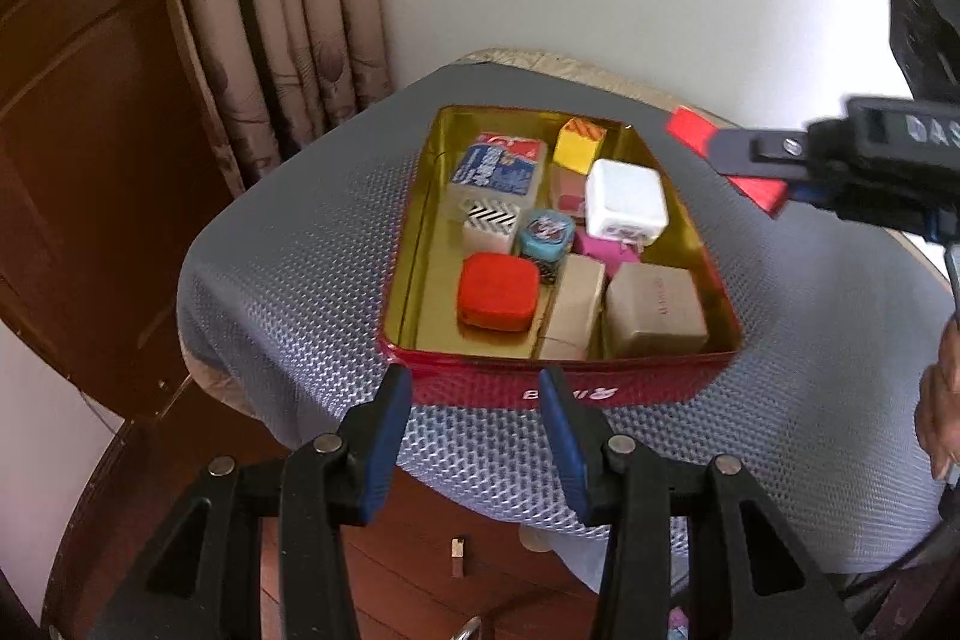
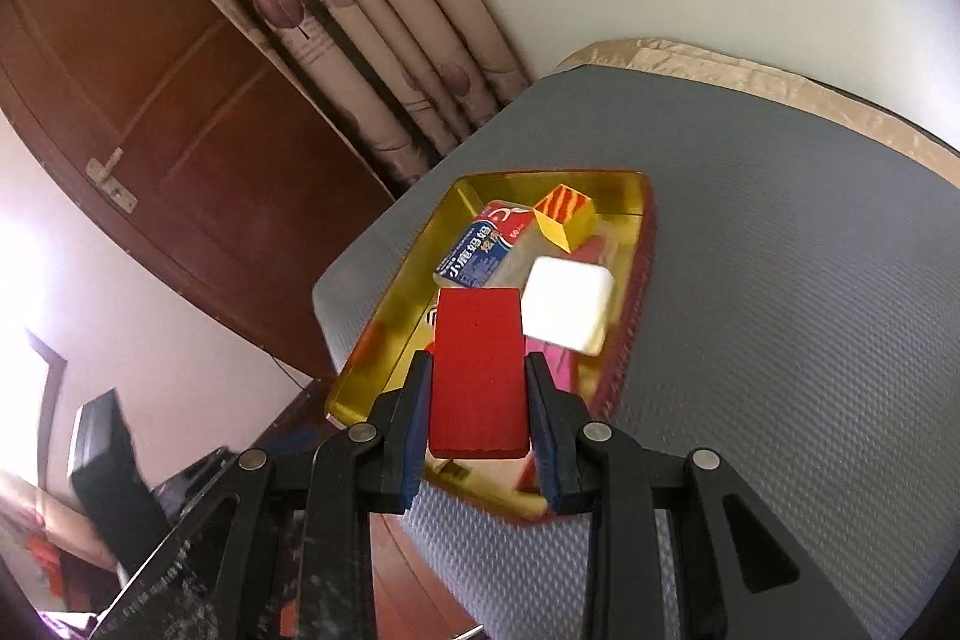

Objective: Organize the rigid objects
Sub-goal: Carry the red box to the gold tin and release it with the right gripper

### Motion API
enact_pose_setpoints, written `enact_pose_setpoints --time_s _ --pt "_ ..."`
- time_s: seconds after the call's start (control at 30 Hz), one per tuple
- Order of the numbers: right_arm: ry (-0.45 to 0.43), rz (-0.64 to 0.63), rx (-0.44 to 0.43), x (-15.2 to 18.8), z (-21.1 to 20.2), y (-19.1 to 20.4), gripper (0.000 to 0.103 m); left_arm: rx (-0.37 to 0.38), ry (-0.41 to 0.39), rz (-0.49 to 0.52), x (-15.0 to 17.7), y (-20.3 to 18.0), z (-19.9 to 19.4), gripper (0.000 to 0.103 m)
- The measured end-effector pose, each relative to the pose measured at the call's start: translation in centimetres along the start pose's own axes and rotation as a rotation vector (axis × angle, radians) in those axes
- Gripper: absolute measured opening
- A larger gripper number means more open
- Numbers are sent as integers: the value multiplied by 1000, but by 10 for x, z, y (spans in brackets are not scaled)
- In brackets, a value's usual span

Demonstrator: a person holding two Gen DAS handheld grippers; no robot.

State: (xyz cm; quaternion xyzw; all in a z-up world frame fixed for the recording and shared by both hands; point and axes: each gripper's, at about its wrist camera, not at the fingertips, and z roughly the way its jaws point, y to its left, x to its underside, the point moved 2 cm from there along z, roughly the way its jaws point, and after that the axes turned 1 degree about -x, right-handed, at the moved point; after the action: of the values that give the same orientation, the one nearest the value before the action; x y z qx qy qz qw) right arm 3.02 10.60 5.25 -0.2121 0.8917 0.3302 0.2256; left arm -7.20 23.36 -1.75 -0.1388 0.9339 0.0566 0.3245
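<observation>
Near the left edge of the worktop, which is covered with a grey dimpled mat, we see a red tin with a gold inside, its near wall showing part of a white printed word we cannot read. Our left hand-held gripper hangs just short of that near wall with its jaws wide apart and nothing between them. Our right hand-held gripper is clamped on a red block, held in the air above the tin's right rim; in the left wrist view the same block hangs past the tin's far right corner.

Inside the tin the right half is packed: a white cube, a yellow cube with orange stripes at the far end, a blue-and-white packet with Chinese writing, a chevron-striped block, a small round blue box, a pink piece, two tan boxes at the near right, the larger bearing faint lettering we cannot make out, and a red rounded box. Bare gold floor runs along the tin's left wall, the widest free strip.

Right of the tin the mat lies bare to the worktop's right edge. Behind the worktop's far left corner hangs a patterned curtain, beside a brown door.
</observation>
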Motion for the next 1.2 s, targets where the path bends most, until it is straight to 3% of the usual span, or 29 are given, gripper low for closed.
enact_pose_setpoints --time_s 0.4,0.77,0.97,1.03,1.2 --pt "37 -7 49 -10 48 9 30 -18 63 -33 2 10 14 45" --pt "24 -8 32 -11 52 9 31 -37 84 -22 5 8 20 45" --pt "-38 -53 27 -5 27 23 46 -45 87 -19 5 5 19 45" --pt "-63 -67 36 1 18 27 57 -47 84 -15 5 5 18 45" --pt "-157 -134 143 28 -12 38 66 -46 69 -9 4 5 15 45"
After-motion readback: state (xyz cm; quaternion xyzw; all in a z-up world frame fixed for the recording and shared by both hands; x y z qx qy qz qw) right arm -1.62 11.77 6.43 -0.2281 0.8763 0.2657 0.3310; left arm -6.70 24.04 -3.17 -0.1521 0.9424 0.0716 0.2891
